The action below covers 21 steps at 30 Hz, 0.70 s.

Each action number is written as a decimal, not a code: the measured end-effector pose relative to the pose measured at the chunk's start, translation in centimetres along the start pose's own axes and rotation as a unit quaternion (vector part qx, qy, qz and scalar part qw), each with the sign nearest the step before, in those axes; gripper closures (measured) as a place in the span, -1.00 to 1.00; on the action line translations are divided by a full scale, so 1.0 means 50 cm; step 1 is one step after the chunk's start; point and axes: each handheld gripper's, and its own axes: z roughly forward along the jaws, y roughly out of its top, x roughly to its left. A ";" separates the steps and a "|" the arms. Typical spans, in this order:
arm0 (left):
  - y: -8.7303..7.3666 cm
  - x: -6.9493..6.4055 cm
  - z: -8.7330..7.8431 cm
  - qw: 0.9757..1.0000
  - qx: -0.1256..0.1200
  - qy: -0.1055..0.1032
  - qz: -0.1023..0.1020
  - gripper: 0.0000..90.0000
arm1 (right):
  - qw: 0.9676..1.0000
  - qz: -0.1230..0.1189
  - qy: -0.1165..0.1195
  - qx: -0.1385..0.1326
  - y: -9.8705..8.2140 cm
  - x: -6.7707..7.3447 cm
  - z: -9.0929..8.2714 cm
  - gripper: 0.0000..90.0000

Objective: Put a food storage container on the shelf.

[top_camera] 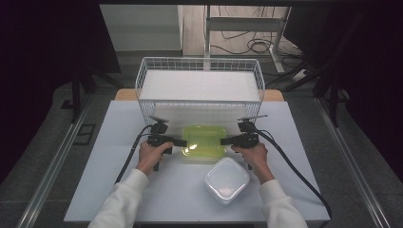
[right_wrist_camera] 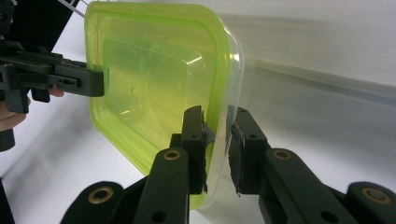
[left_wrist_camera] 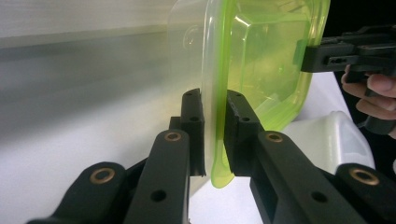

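Green-lidded clear container sat on the white table between both grippers. Left gripper pinched its rim; right gripper straddled the opposite rim, jaws narrowed around it

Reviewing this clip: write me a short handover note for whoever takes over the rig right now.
Left gripper: shut on the left rim of the green-lidded container.
Right gripper: fingers straddle the container's right rim; a firm pinch cannot be confirmed.
Container sits on the table, in front of the wire basket. A clear lidded container lies nearer the person.
Done: both rims reached.
Left: probably secure the right grip, then lift, perhaps to the basket.
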 end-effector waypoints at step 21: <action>-0.005 -0.097 -0.074 0.993 -0.056 0.001 0.105 0.77 | 0.993 -0.093 0.007 -0.075 -0.013 0.054 -0.091 0.71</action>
